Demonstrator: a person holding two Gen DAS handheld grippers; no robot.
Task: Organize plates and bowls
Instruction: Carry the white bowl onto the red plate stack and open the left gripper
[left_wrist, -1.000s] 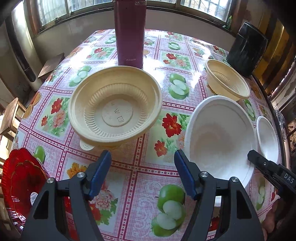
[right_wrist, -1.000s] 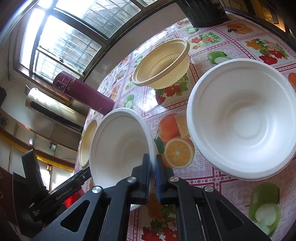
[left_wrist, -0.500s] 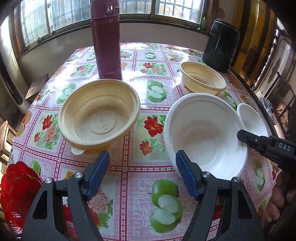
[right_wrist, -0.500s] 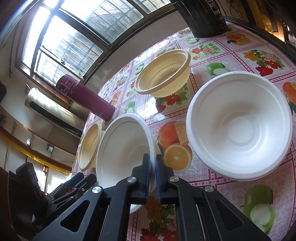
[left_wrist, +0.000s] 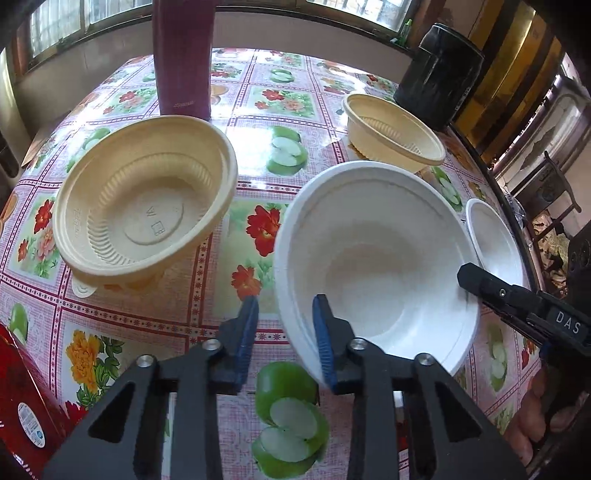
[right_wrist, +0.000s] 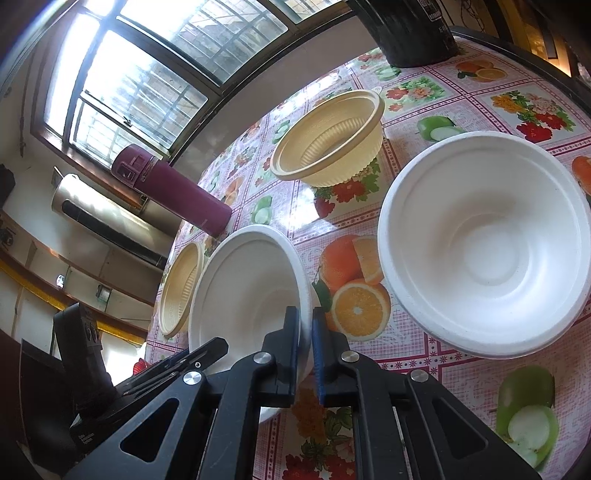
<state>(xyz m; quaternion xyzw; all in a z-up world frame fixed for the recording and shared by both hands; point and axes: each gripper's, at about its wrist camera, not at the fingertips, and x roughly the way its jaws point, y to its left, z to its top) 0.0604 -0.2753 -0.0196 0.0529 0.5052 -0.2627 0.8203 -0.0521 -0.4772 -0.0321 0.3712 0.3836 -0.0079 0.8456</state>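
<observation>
Where windows glow, floral tablecloth (left_wrist: 280, 99).

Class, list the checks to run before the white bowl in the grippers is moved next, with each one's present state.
1. Right gripper shut on the held white bowl rim: ok.
2. Left gripper closing around that rim, both pads pressing: not ok.
3. Held white bowl empty: ok.
4. Second white bowl empty and upright on the table: ok.
5. Held bowl's underside clear of the table: cannot tell.
</observation>
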